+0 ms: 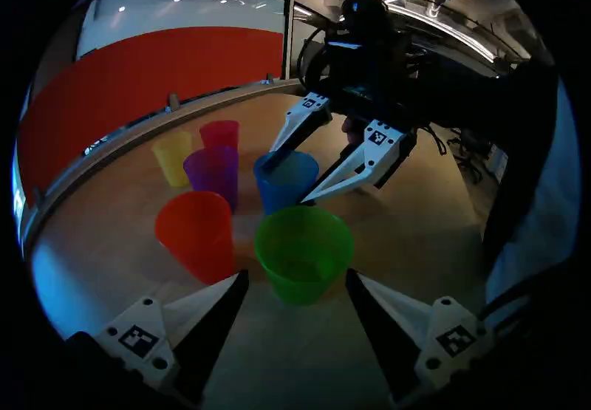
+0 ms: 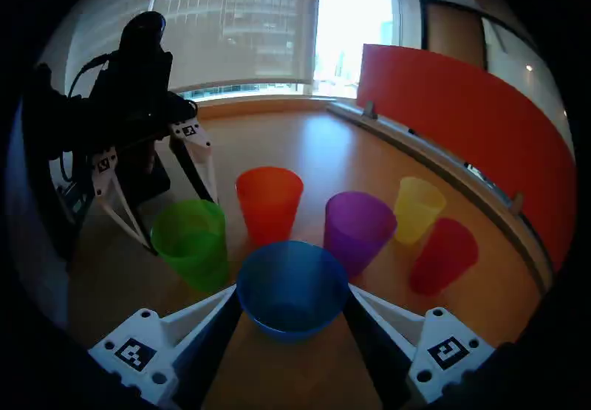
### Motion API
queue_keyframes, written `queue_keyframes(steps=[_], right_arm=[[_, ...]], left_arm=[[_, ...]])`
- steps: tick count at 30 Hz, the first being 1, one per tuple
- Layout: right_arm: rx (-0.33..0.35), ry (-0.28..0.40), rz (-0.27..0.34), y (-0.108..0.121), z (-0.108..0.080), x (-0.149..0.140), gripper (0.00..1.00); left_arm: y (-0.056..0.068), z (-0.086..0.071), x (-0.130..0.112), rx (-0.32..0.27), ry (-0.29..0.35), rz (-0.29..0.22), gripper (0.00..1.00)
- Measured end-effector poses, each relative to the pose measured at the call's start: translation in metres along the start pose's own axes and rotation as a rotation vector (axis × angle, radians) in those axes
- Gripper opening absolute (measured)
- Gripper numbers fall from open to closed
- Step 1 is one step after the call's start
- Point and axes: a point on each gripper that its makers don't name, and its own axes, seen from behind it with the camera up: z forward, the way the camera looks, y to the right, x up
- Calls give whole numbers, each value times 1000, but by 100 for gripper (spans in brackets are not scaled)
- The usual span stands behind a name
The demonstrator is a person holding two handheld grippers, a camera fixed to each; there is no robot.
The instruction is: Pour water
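Starting at the left of the left gripper view, an orange cup (image 1: pixel 196 233) stands on the wooden bench (image 1: pixel 414 210). A yellow cup (image 1: pixel 172 157) stands behind it, nearer the bench's far edge. Next come a purple cup (image 1: pixel 213 173) and, just behind that, a red cup (image 1: pixel 220 134). A blue cup (image 1: pixel 284 179) stands at the centre of the group, and a green cup (image 1: pixel 303 251) stands just in front of it, slightly to the right. All six cups are upright, mouths up, and set close together. The left gripper (image 1: pixel 295 277) is spread wide and holds nothing. Its fingertips lie one on each side of the green cup's lower wall, close to it, and contact cannot be confirmed. On the far side of the cups is the right gripper (image 1: pixel 284 185), held by a person in a dark sleeve (image 1: pixel 517 159) at the right. Its jaws are also wide apart, with one finger on each side of the blue cup. In the right gripper view the blue cup sits squarely between the fingers, its rim meeting both inner faces. Whether they press on it cannot be told. The cup rests on the bench.
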Motion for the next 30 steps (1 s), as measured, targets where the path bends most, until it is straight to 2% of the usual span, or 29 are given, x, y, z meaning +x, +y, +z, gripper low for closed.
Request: queue_keyframes(steps=[15, 30], right_arm=[[-13, -22, 19, 0, -8, -13, 100], [-98, -2, 78, 2, -49, -26, 100]], left_arm=[[-2, -10, -7, 12, -16, -14, 98], [-20, -39, -6, 113, 15, -44, 97]])
